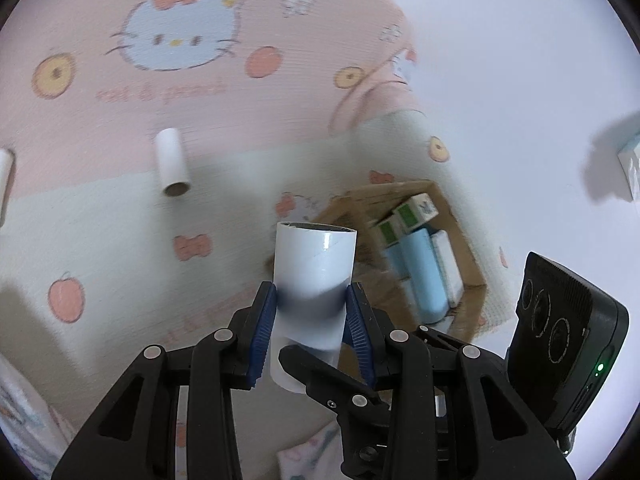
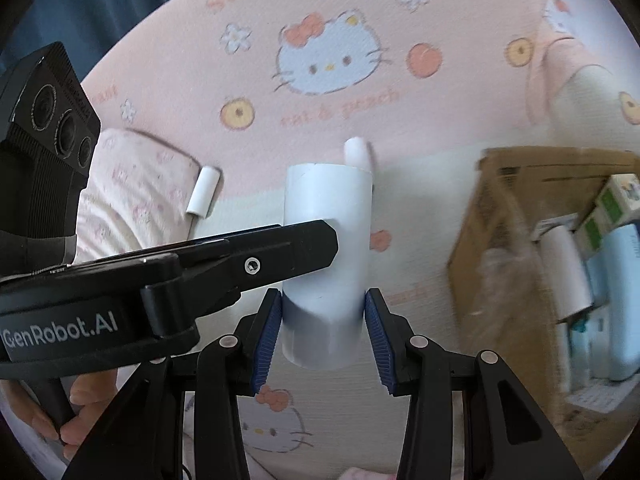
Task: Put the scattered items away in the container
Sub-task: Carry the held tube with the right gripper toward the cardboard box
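My left gripper (image 1: 311,300) is shut on a white paper roll (image 1: 316,264) and holds it above the bed. My right gripper (image 2: 323,312) is shut on another white roll (image 2: 326,236); the left gripper's black finger (image 2: 280,248) crosses in front of it. The cardboard box (image 1: 440,200) lies just right of the left roll and holds green-and-white cartons and pale blue packs. In the right wrist view the box (image 2: 480,232) is at the right, with a white roll (image 2: 564,276) inside. Loose white rolls lie on the bed (image 1: 173,164) (image 2: 203,192).
The bed has a pink Hello Kitty sheet (image 1: 180,40). A floral pillow (image 2: 132,200) lies at the left in the right wrist view. A third roll end (image 1: 5,176) shows at the far left edge. A white wall (image 1: 520,60) stands behind the box.
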`<control>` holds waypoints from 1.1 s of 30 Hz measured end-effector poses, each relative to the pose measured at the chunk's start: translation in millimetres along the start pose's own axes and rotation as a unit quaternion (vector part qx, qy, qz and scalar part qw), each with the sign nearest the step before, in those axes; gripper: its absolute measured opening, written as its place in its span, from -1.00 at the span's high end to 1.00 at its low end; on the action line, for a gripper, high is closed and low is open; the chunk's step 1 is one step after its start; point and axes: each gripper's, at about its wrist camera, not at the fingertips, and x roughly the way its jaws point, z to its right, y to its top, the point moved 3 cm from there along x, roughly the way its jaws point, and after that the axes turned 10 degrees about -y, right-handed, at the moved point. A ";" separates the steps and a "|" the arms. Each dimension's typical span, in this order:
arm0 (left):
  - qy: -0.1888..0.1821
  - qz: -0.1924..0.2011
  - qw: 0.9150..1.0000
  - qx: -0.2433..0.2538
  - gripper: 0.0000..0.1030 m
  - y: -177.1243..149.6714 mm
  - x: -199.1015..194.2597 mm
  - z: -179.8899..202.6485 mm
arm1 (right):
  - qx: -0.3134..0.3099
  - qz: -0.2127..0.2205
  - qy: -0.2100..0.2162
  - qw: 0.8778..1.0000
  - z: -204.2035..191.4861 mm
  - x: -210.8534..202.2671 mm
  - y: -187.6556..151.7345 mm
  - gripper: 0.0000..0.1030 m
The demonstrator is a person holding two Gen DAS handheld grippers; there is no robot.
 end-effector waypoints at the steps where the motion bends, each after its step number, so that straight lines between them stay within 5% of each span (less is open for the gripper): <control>1: -0.002 -0.003 1.000 0.007 0.23 1.9 3.1 6.0 | 0.003 0.005 -0.004 1.000 5.6 -3.8 0.7 0.22; 13: 0.029 -0.034 0.990 0.131 0.23 16.3 32.3 86.9 | 0.081 0.046 -0.010 0.996 64.1 -45.6 16.2 0.22; 22: 0.002 -0.063 0.991 0.116 0.23 38.2 69.2 119.6 | 0.079 0.047 -0.059 0.994 101.9 -64.1 29.3 0.22; 33: -0.012 -0.153 0.988 0.029 0.23 50.5 157.3 109.3 | 0.107 -0.039 -0.041 0.993 177.8 -22.7 30.2 0.22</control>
